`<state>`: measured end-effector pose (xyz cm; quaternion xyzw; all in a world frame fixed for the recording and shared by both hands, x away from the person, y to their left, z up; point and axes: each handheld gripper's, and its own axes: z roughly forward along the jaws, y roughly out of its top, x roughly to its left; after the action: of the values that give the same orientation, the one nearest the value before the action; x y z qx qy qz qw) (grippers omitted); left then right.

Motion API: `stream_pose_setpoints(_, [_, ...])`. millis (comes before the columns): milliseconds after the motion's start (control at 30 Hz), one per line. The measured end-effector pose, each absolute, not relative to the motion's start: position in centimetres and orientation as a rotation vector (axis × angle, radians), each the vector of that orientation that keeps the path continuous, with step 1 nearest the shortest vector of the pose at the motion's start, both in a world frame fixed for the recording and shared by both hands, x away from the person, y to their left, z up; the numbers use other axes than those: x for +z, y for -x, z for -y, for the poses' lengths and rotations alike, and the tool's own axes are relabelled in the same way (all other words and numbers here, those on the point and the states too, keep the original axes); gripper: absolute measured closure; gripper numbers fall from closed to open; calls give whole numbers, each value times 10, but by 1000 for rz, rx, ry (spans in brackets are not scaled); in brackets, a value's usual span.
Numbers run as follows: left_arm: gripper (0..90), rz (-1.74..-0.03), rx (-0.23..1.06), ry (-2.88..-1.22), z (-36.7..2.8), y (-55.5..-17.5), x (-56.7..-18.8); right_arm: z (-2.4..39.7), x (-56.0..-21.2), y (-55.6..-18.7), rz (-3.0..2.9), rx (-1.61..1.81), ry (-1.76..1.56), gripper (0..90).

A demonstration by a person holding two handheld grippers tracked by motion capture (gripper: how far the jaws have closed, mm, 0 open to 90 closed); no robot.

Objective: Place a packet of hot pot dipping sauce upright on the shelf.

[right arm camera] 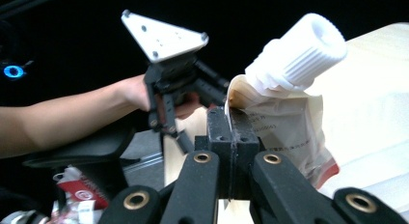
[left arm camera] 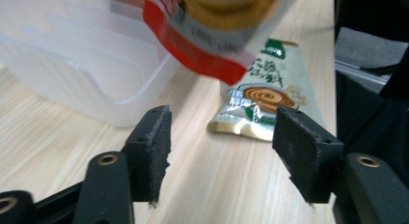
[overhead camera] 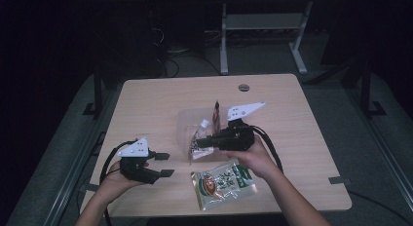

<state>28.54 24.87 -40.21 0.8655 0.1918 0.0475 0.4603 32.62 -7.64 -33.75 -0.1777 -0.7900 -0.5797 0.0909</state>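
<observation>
So the right gripper point(right arm camera: 230, 137) has its jaws pinched flat together on the edge of a spouted pouch point(right arm camera: 284, 122), just below the white screw cap point(right arm camera: 301, 50), and it's holding the thing up off the worktop point(overhead camera: 146, 104) right in front of a clear plastic bin point(overhead camera: 187, 126). Grabbing it by the stiff seam near the cap makes sense to me, since the body of the pouch is floppy and just hangs down from there; you can see it dangling in the high view point(overhead camera: 200, 141) with the cap end tipped toward the bin. My guess is it's headed into that bin or has come out of it, can't tell which. The left gripper point(overhead camera: 163, 163) is sitting off on its own near the front left of the worktop, jaws spread apart with nothing between them, so it isn't holding anything. From its own camera the pads point(left arm camera: 155, 151) frame bare wood, with the bin wall point(left arm camera: 96, 74) off to one side and a green-and-white snack packet point(left arm camera: 263, 101) lying flat farther ahead. That same packet point(overhead camera: 223, 183) lies near the front edge, just below the right hand, so it looks like the next thing within reach.
</observation>
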Motion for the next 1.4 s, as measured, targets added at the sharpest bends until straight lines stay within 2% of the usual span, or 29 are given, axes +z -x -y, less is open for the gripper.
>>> stream_pose_setpoints(267, [332,-563,126,-2115,-258,-288,-411,64,-326,-344,2415,-1732,560,900])
stream_pose_setpoints(867, [331,-584,124,-2119,-263,-293,-415,50,-323,-380,2504,-1681,624,900])
stream_pose_setpoints(1400, [331,-595,115,-2122,-263,-295,-417,59,-331,-389,2536,-1621,666,900])
